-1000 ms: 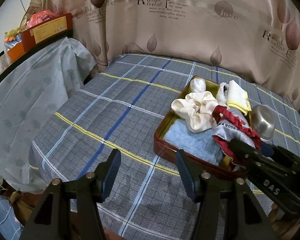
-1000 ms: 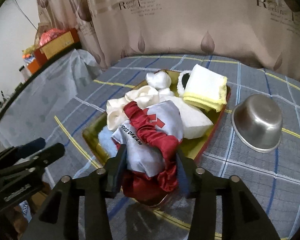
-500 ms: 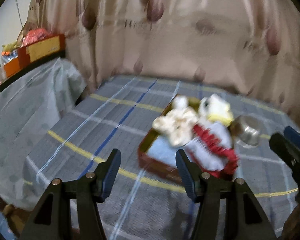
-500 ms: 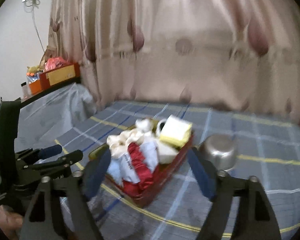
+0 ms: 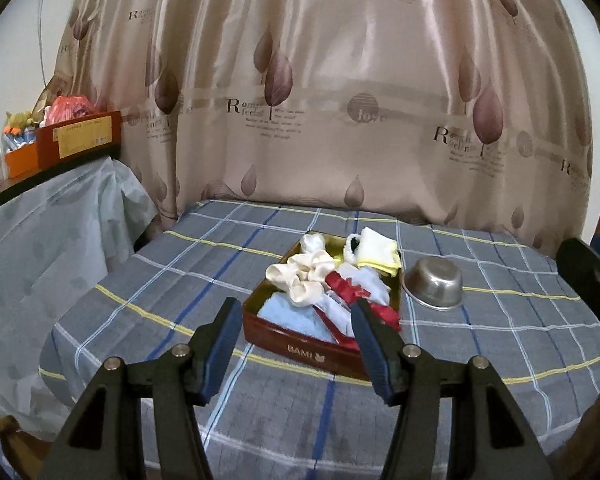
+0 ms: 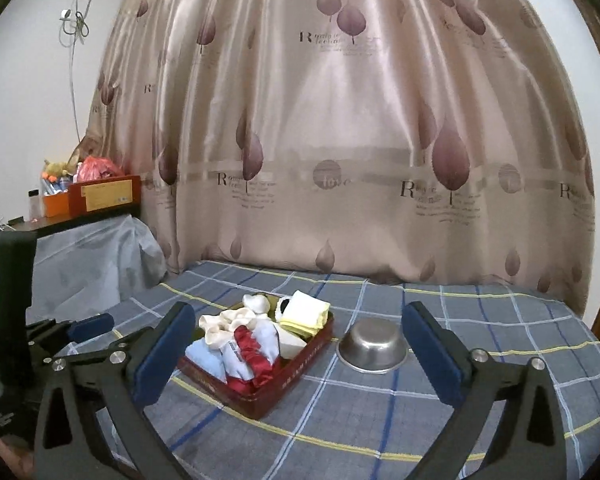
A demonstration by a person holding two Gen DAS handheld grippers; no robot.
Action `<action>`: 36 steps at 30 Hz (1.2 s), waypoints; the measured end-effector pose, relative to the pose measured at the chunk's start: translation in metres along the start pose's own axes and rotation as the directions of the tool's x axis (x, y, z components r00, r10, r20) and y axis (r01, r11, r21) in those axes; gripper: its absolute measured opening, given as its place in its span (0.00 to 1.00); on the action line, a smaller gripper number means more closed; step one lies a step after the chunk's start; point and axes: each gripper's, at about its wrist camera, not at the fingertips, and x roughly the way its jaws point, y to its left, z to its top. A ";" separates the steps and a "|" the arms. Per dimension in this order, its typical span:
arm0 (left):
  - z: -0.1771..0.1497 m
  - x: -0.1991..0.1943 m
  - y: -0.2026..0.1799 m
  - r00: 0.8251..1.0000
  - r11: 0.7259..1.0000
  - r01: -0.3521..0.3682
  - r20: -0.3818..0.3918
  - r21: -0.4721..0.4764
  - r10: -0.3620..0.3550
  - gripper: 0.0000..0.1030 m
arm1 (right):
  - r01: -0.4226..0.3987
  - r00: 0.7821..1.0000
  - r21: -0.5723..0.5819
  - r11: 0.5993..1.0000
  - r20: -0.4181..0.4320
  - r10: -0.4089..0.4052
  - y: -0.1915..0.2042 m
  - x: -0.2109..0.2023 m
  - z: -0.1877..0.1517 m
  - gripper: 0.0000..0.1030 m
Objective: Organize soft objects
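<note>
A dark red tin tray (image 5: 300,347) sits on the plaid tablecloth, and soft items fill it: a cream scrunchie (image 5: 305,276), a red-and-white cloth (image 5: 354,294), a light blue towel (image 5: 282,314), a yellow-edged folded cloth (image 5: 378,252). My left gripper (image 5: 296,314) hovers in front of the tray, open and empty. My right gripper (image 6: 299,314) is held back from the tray (image 6: 296,378) too, its jaws opening wide with nothing between them. The red-and-white cloth (image 6: 252,346) lies at the tray's near end.
An upturned steel bowl (image 5: 434,284) (image 6: 374,345) rests on the tablecloth (image 5: 172,280) just right of the tray. A leaf-print curtain (image 5: 340,120) hangs behind the table. At the left is sheet-covered furniture (image 5: 52,232) with boxes (image 5: 78,140) on top.
Both grippers have pulled back and up from the tray. The right gripper let go of the red-and-white cloth, which now lies in the tray, and its jaws spread wide.
</note>
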 end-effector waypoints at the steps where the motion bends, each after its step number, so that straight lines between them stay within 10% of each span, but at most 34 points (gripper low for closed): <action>1: -0.001 -0.003 -0.002 1.000 1.000 -0.003 -0.004 0.002 0.003 0.57 | 0.002 1.000 -0.003 1.000 0.001 -0.002 0.000 -0.003 -0.002 1.00; 20: -0.014 -0.018 -0.012 0.995 0.995 0.094 -0.032 0.021 -0.093 0.57 | 0.041 0.998 0.026 0.999 -0.038 -0.040 0.006 -0.025 -0.014 1.00; 36: -0.013 -0.005 0.000 0.996 0.999 -0.035 -0.079 0.000 0.035 0.57 | 0.069 0.995 0.030 0.997 -0.080 -0.067 0.004 -0.023 -0.021 1.00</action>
